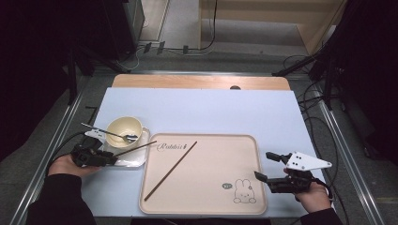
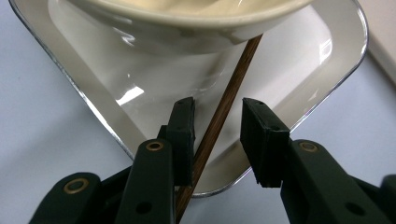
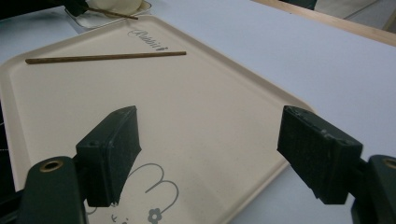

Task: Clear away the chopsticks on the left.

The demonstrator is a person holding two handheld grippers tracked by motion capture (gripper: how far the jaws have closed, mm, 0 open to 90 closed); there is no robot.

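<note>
The bench was covered with a pale blue sheet, and a strip of wood showed at its far edge. On it, in the middle, lay a big beige tray with a rabbit drawing in one corner. One brown chopstick lay slanted on the bare tray, well apart from both tools.

Just beside the tray, at its left, stood a small white dish with a shiny rim. A cream bowl sat on this dish, and a metal spoon rested across the bowl.

A second chopstick lay on the small dish, its far end passing under the rim of the bowl. The left tool was over the near edge of the dish with this chopstick between its jaws. The jaws were narrow but not yet pressing; the stick was close to one pad.

The right tool was at the right edge of the tray, jaws wide, holding nothing.
</note>
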